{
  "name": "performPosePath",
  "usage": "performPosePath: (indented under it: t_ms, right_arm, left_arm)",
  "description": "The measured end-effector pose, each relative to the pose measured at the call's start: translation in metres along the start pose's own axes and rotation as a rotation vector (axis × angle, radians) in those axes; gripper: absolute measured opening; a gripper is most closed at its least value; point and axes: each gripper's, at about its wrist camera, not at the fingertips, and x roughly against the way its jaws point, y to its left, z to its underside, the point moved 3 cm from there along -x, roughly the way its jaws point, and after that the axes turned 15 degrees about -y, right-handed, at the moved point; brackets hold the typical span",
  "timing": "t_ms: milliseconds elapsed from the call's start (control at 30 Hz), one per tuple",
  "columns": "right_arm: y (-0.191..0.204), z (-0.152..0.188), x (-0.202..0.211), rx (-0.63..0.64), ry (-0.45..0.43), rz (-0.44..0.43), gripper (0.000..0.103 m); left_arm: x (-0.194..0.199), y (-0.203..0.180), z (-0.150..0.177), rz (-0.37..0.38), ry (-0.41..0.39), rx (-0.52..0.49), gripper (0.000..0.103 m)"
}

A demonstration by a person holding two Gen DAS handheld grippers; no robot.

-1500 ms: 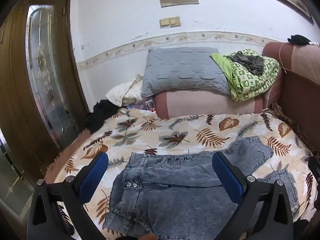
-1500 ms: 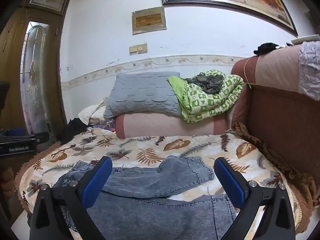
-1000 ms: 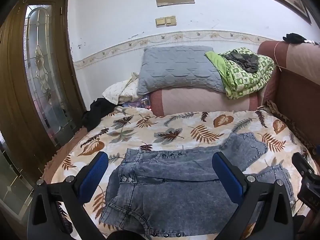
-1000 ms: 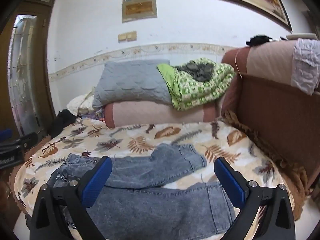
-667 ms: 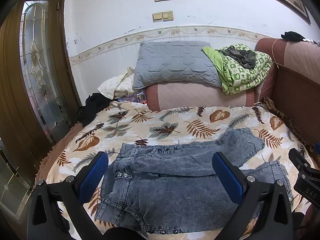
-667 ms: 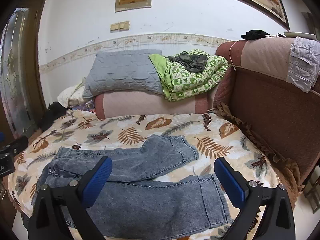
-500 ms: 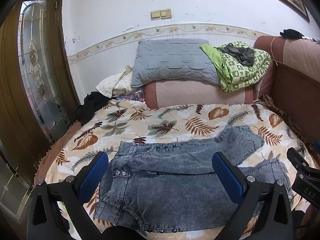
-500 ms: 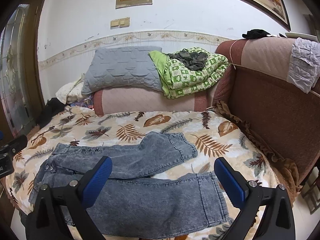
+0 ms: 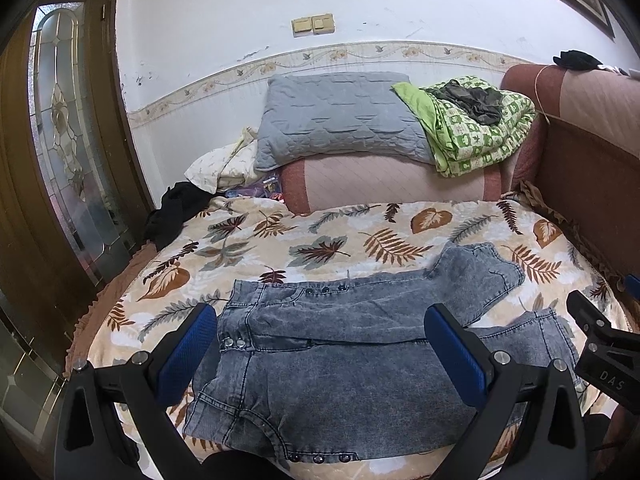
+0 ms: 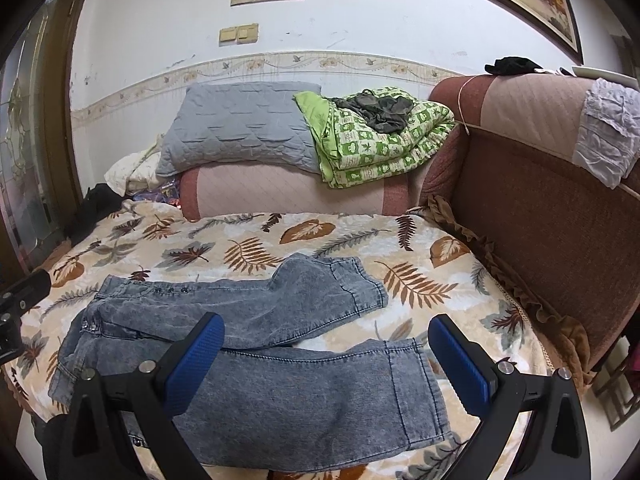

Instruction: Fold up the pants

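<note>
Grey-blue denim pants (image 9: 340, 344) lie spread on a leaf-patterned bedspread (image 9: 320, 240), waist to the left, two legs running right. The far leg (image 10: 320, 292) angles away from the near leg (image 10: 320, 396). My left gripper (image 9: 320, 352) is open and empty, held above the waist and hip area. My right gripper (image 10: 326, 360) is open and empty, held above the near leg close to the bed's front edge. The right gripper's body shows at the right edge of the left wrist view (image 9: 604, 352).
A grey pillow (image 9: 340, 120) and a green patterned quilt (image 9: 476, 128) sit on a pink bolster (image 9: 392, 180) at the back. A brown padded headboard (image 10: 540, 208) runs along the right. Dark clothes (image 9: 176, 208) lie at the bed's far left, beside a wooden glass door (image 9: 68, 140).
Both grippers have pulled back and risen, so more of the pants and bed shows. The pants have not moved. Both grippers stay open.
</note>
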Motion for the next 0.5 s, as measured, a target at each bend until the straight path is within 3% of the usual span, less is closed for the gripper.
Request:
performPosePath:
  t_ms: [500]
  right_arm:
    - [0.0032, 0.0029, -0.0032, 0.030, 0.004, 0.017, 0.103]
  left_arm:
    - [-0.0046, 0.0011, 0.0011, 0.002, 0.017, 0.001, 0.103]
